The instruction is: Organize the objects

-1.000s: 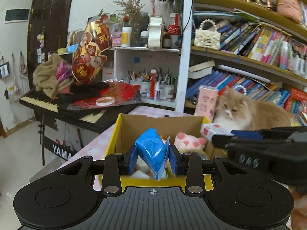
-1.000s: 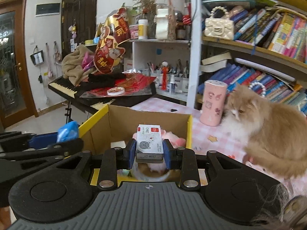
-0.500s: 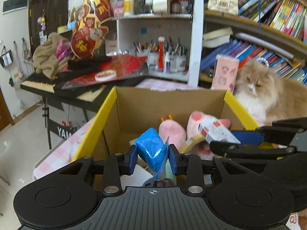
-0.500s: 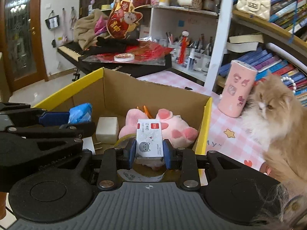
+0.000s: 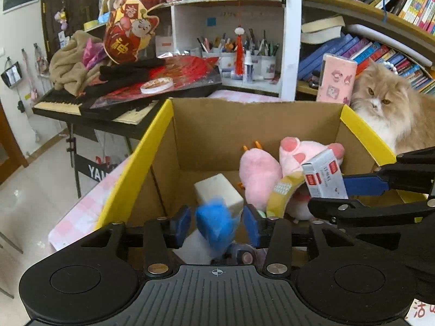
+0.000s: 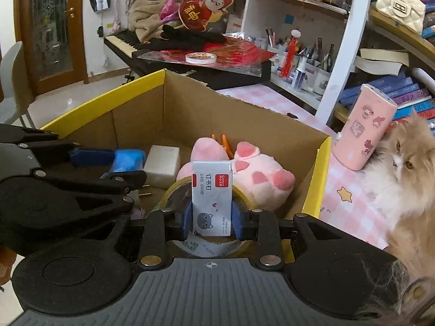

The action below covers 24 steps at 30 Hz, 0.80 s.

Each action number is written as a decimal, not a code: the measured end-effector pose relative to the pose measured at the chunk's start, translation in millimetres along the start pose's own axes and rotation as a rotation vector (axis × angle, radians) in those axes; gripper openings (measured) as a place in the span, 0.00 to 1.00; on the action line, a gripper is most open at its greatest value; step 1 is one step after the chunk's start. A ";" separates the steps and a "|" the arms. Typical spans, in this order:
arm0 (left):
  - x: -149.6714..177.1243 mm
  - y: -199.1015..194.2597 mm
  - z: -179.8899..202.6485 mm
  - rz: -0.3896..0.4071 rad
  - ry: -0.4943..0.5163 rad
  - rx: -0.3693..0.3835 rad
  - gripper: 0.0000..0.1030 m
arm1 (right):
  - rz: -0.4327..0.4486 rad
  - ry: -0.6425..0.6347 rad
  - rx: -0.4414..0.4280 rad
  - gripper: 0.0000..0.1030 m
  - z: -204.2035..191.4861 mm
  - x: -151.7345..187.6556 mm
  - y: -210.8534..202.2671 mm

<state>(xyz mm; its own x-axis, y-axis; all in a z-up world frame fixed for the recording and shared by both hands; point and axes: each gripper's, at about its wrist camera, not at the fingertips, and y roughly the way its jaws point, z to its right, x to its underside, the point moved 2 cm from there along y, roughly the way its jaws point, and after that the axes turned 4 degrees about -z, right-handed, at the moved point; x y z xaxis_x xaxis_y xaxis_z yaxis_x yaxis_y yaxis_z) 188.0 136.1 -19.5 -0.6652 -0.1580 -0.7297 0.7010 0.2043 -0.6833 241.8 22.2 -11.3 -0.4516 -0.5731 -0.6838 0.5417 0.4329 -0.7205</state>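
Note:
My left gripper [image 5: 216,224] hangs over the near left part of an open cardboard box with yellow rims [image 5: 152,157]. Its jaws are opening. A blue packet [image 5: 217,222] sits blurred between the pads with gaps on both sides, so nothing presses on it. My right gripper [image 6: 212,220] is shut on a grey staple box with a cat drawing [image 6: 212,203], held upright above a tape roll [image 6: 174,190] inside the box. A pink plush toy [image 6: 261,179] and a white block [image 6: 163,163] also lie in the box [image 6: 108,95].
A fluffy orange and white cat [image 6: 402,174] sits right of the box on the pink checked tablecloth [image 6: 345,190], beside a pink cylinder [image 6: 364,133]. A cluttered keyboard piano [image 5: 81,103] stands behind on the left, and bookshelves [image 5: 353,51] stand behind on the right.
Both grippers have come down and forward over the box. The left jaws have parted and the blue packet now blurs and sags between them. The right grip on the staple box is unchanged.

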 end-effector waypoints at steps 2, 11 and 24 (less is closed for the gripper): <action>0.3 -4.9 -1.8 0.010 -0.004 0.018 0.44 | 0.011 0.010 0.018 0.31 -1.0 1.4 -4.4; 2.3 -53.5 -3.6 0.151 0.005 0.062 0.74 | 0.121 0.177 0.118 0.52 8.6 18.4 -61.9; 45.7 -117.8 5.2 0.199 0.064 0.153 0.84 | 0.189 0.437 0.351 0.65 -19.2 82.3 -143.8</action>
<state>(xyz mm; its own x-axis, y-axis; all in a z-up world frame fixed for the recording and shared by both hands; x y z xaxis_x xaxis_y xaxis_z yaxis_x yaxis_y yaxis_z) 76.4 99.8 27.5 -0.5220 -0.0666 -0.8503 0.8471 0.0763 -0.5260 113.1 -73.8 33.8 -0.5343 -0.1368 -0.8341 0.8096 0.2010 -0.5515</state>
